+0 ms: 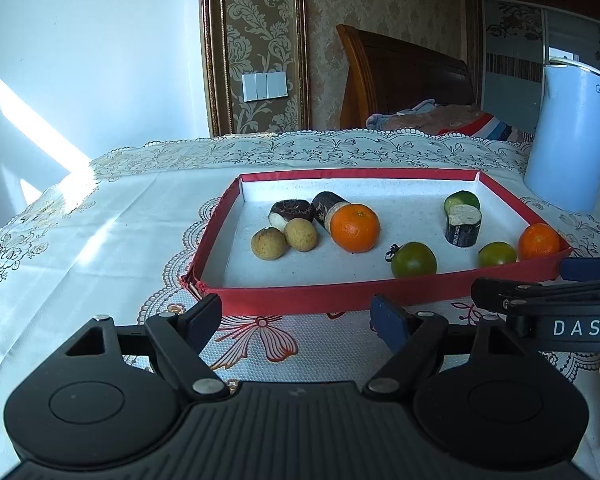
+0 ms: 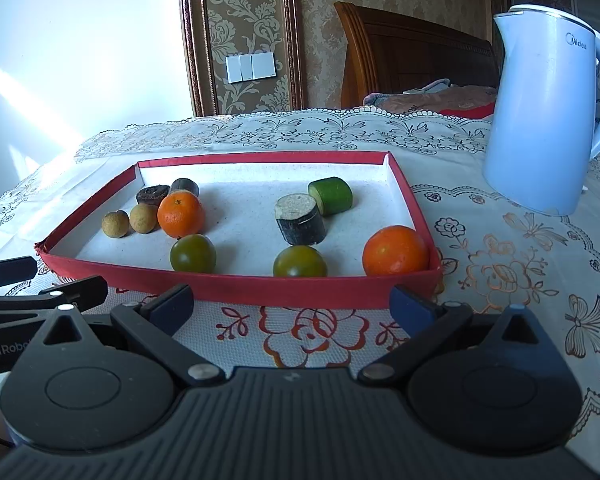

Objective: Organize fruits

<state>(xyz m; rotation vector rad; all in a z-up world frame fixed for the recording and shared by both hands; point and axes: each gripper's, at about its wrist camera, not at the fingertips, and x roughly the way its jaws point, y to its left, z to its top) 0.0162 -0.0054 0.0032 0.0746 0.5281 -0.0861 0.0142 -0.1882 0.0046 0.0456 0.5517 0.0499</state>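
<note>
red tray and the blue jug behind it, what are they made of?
Red tray: looks like cardboard, matte red outside, white liner; thin folded walls, a frayed corner. Blue jug: probably smooth plastic with a soft sheen, moulded handle; a metal inner wall can't be ruled out.

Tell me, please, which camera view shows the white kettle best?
The right wrist view: the kettle appears whole, with handle, lid rim and logo readable. In the left wrist view it sits at the right edge, smaller, with its handle cut off.
</note>
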